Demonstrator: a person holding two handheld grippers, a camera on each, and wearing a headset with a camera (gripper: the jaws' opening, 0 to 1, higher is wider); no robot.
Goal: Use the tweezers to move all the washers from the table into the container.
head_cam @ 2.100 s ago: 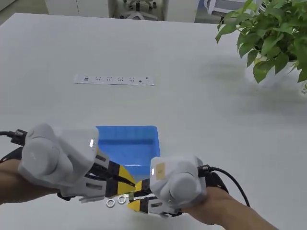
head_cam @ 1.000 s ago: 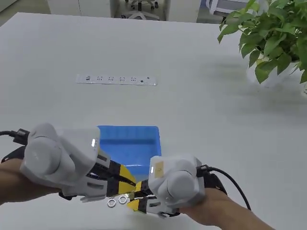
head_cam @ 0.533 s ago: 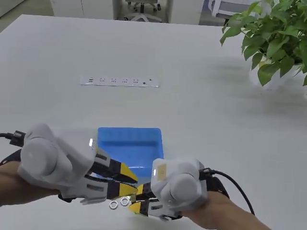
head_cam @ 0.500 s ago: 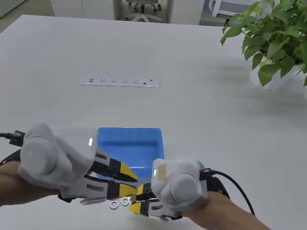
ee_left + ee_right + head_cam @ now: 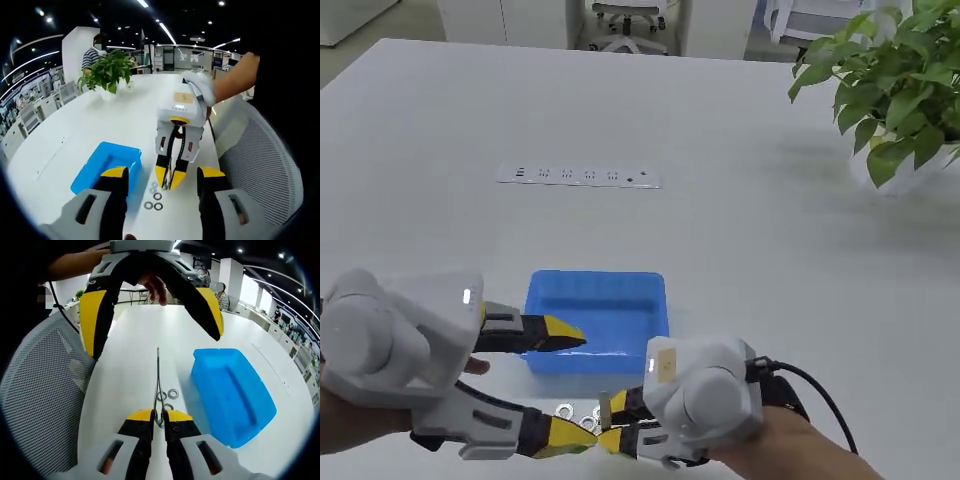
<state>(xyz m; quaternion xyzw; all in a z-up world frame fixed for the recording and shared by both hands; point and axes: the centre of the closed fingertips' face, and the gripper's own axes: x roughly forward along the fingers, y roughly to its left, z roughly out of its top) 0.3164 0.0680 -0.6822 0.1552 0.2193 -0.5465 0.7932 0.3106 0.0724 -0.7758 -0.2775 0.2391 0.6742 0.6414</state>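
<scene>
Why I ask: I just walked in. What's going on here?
A person holds a gripper in each hand. The right gripper is shut on tweezers, which reach over the washers on the table beside the blue container. The left gripper is open, facing it. The container looks empty.

No word or number can be read with certainty. The right gripper (image 5: 169, 183) carries a yellow sticker (image 5: 183, 97) with a dark line of print below it, both too blurred. The marks on the power strip (image 5: 578, 177) are too small.
</scene>
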